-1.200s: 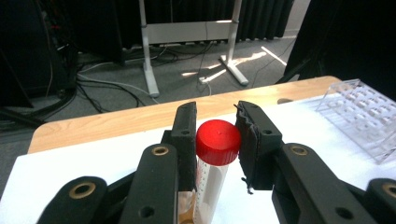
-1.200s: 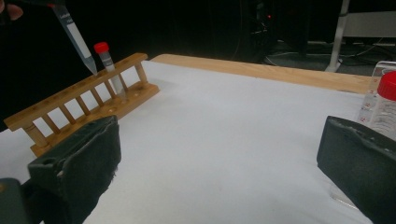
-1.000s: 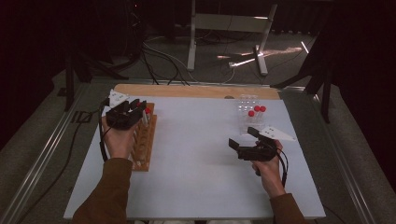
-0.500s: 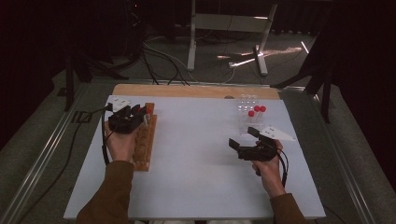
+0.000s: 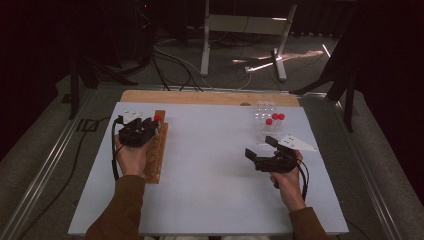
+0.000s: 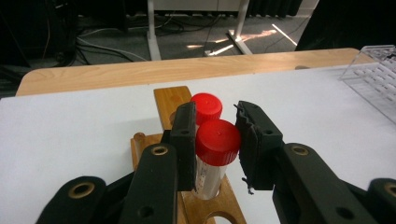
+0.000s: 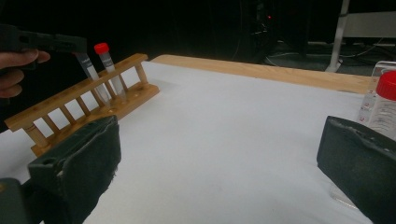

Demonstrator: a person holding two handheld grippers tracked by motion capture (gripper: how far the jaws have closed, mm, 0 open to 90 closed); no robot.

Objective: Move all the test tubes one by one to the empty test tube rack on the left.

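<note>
Red-capped tube (image 6: 212,158) sits clamped in the left claw (image 6: 215,144), its lower end down in the wooden rack (image 5: 156,150), just in front of a second red-capped tube (image 6: 206,106) standing there. Well to the rack's right, the right claw (image 5: 261,150) hangs above the white surface (image 5: 210,165), jaws wide apart.

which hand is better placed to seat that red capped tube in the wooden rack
Left. The left gripper is shut on the red-capped tube, right over the wooden rack, beside a tube already standing there. The right gripper hangs open and holds nothing, across the table near the clear rack.
</note>
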